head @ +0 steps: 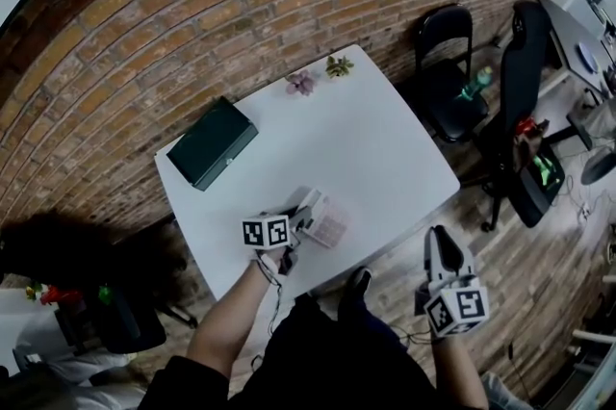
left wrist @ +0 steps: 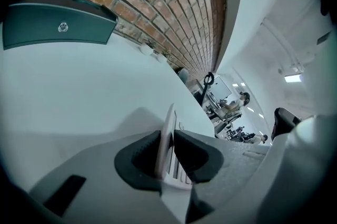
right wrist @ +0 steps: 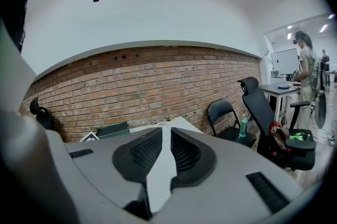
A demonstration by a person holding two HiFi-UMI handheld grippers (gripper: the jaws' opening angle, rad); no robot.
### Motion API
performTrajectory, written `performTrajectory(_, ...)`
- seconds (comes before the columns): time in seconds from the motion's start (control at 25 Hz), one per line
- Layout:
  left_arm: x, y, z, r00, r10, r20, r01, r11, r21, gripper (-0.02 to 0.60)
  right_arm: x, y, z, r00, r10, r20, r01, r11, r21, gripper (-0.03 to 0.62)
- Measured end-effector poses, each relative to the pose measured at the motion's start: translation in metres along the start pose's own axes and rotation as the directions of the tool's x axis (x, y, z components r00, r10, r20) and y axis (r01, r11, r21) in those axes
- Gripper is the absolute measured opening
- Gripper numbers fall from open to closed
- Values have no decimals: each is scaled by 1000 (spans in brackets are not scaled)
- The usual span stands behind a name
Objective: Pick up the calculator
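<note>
The calculator [head: 325, 223], pale with rows of keys, lies near the front edge of the white table [head: 366, 129]. My left gripper [head: 300, 225] is shut on its near end. In the left gripper view the calculator [left wrist: 168, 128] stands edge-on between the two dark pads of the left gripper [left wrist: 166, 150], which press on both its faces. My right gripper [head: 443, 244] hangs off the table's front right, over the wooden floor. In the right gripper view the right gripper [right wrist: 164, 152] keeps a narrow gap between its pads, with nothing in it.
A dark green box [head: 212, 143] sits at the table's back left corner. Two small plants [head: 301, 83] stand at the far edge by the brick wall. A black folding chair [head: 445, 62] and an office chair [head: 525, 110] stand to the right.
</note>
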State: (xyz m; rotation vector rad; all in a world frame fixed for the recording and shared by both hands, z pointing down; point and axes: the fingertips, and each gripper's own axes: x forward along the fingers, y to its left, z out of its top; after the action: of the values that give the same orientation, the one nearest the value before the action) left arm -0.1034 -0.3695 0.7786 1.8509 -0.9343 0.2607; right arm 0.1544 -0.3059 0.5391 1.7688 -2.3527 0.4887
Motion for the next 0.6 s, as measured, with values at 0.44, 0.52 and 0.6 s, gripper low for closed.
performTrajectory(0.44, -22, -31, 6, 995, -72, 63, 74, 997, -37, 48, -1, 5, 8, 999, 36, 10, -36, 999, -13, 43)
performTrajectory(0.52, -29, -39, 8, 993, -89, 81, 92, 995, -34, 48, -3, 6, 9, 999, 41, 13, -41, 999, -15, 43)
performTrajectory(0.6, -39, -50, 13, 988, -111, 106, 115, 993, -32, 48, -4, 6, 12, 999, 48, 18, -47, 999, -18, 41)
